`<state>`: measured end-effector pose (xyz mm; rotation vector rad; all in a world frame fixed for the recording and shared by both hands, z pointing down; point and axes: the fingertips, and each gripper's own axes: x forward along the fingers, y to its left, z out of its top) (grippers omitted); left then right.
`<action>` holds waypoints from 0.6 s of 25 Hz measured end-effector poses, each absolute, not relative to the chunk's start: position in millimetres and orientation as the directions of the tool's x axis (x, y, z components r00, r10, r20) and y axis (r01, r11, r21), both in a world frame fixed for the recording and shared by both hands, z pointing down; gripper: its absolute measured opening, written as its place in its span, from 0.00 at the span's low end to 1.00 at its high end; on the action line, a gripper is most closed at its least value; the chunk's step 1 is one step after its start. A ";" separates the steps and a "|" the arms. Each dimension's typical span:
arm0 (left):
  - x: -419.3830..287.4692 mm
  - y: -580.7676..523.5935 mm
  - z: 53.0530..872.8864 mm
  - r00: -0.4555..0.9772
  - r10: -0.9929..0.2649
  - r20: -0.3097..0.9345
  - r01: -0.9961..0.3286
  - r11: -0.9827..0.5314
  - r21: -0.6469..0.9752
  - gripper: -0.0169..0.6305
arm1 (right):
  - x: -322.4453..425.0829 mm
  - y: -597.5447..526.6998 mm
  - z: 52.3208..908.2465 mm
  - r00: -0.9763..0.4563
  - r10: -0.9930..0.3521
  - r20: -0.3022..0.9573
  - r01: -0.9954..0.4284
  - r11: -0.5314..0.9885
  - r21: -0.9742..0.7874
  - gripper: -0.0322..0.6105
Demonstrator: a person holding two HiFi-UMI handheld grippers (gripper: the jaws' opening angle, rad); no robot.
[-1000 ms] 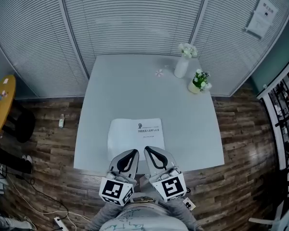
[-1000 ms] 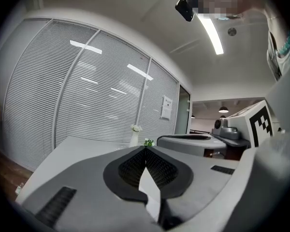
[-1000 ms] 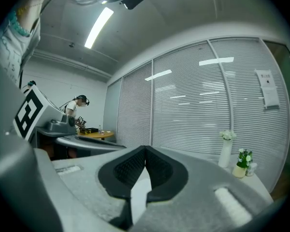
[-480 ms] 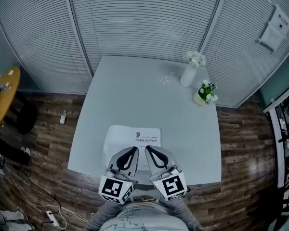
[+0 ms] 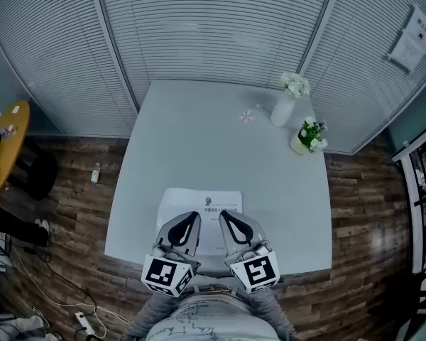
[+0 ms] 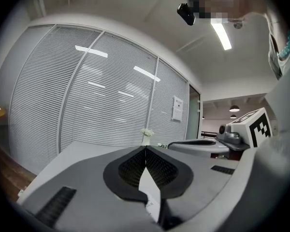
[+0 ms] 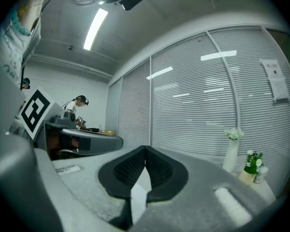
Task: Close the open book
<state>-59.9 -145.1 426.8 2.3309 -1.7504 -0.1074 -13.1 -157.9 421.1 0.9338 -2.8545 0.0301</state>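
A white book (image 5: 206, 208) lies flat at the near edge of the grey table (image 5: 199, 141), with print on its right half; whether it lies open or closed I cannot tell. My left gripper (image 5: 194, 215) is over the book's left part, its jaws shut tip to tip with nothing held. My right gripper (image 5: 224, 214) is beside it over the right part, also shut and empty. In the left gripper view the shut tips (image 6: 145, 149) meet above a strip of white page (image 6: 151, 193). In the right gripper view the tips (image 7: 145, 148) also meet.
A tall white vase with flowers (image 5: 284, 105) and a small potted plant (image 5: 307, 139) stand at the table's far right. A small pink flower (image 5: 246, 116) lies near the vase. Blinds cover the glass walls behind. A yellow round table (image 5: 3, 148) stands at the left.
Both grippers, still shut, have moved forward and now reach farther over the book. The head view has shifted slightly.
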 end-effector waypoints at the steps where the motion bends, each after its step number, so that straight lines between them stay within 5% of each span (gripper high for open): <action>1: -62.4 -148.0 426.9 0.298 -0.952 0.074 -0.936 -0.276 0.219 0.02 | -14.7 -160.7 421.0 -0.790 -0.597 0.139 -0.601 0.799 0.023 0.05; 15: -97.9 -160.1 443.6 0.402 -0.909 0.109 -0.895 -0.365 0.254 0.02 | -46.9 -170.4 441.2 -0.724 -0.663 0.192 -0.670 0.741 0.032 0.05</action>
